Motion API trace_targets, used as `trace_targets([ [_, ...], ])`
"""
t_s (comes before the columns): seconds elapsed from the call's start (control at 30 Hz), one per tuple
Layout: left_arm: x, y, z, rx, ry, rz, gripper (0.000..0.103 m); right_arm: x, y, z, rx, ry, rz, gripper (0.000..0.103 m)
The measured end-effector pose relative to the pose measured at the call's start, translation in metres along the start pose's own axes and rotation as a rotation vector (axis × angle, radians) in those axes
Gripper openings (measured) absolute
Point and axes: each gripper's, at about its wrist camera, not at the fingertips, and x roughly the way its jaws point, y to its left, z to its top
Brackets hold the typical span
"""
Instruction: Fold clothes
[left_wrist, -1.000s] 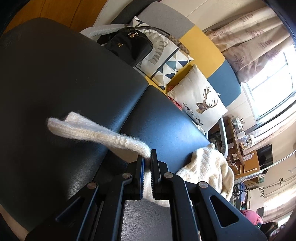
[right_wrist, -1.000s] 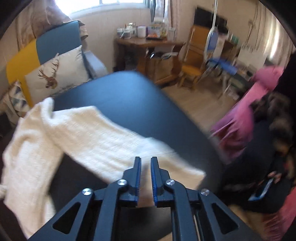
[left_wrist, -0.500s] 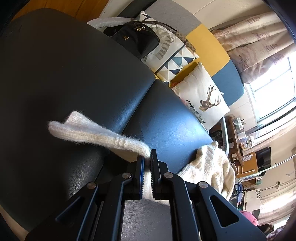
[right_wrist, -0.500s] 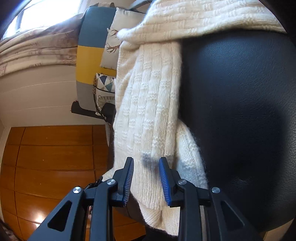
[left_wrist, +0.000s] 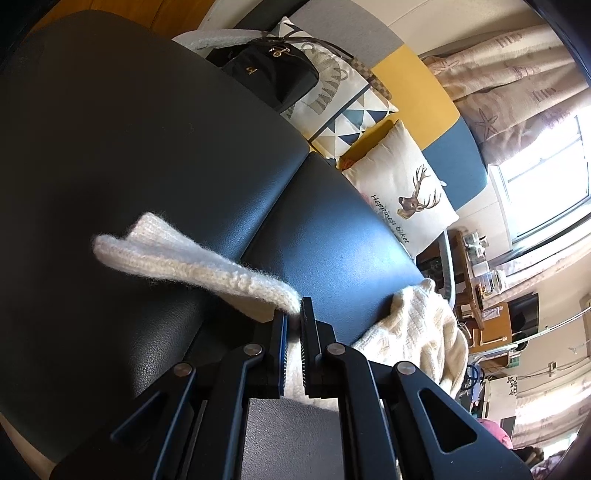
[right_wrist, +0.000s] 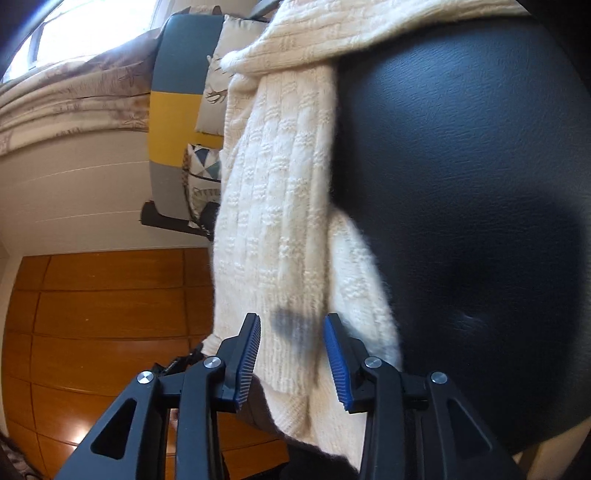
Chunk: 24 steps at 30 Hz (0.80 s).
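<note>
A: Left wrist view: why does the left gripper (left_wrist: 293, 319) pinch the cream sweater (left_wrist: 192, 258)?

B: Likely anchoring it on the dark cushion (left_wrist: 129, 147); the right gripper (right_wrist: 291, 332), jaws just opening, straddles the knit unpressed.

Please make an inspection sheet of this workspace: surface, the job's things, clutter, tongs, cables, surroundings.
Surface: dark leather bench, seam across it.
Job's things: cream knit sweater lying along the bench edge.
Clutter: black handbag and deer cushion on the sofa behind.
Tongs: left tongs shut on a sweater fold; right tongs open, jaws have just been opening, knit between them, pads not pressing.
Cables: nothing seen.
Surroundings: curtains, window, wooden panelling.
</note>
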Motion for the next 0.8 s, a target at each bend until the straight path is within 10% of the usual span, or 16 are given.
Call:
trace_targets([
  [0.1, -0.001, -0.002, -0.001, 0.002, 0.000, -0.002, 0.004, 0.016, 0.010, 0.002, -0.012, 0.016, -0.083, 0.039],
  [0.23, -0.003, -0.002, -0.002, 0.000, -0.006, -0.006, 0.004, 0.014, 0.040, -0.004, -0.182, -0.037, -0.225, 0.010],
  [0.6, -0.008, -0.002, 0.004, 0.001, -0.023, -0.011, 0.004, -0.081, 0.145, 0.010, -0.499, -0.362, -0.430, 0.005],
  [0.8, -0.018, -0.004, 0.016, -0.015, -0.066, -0.022, 0.004, -0.113, 0.120, 0.041, -0.497, -0.504, -0.850, 0.001],
])
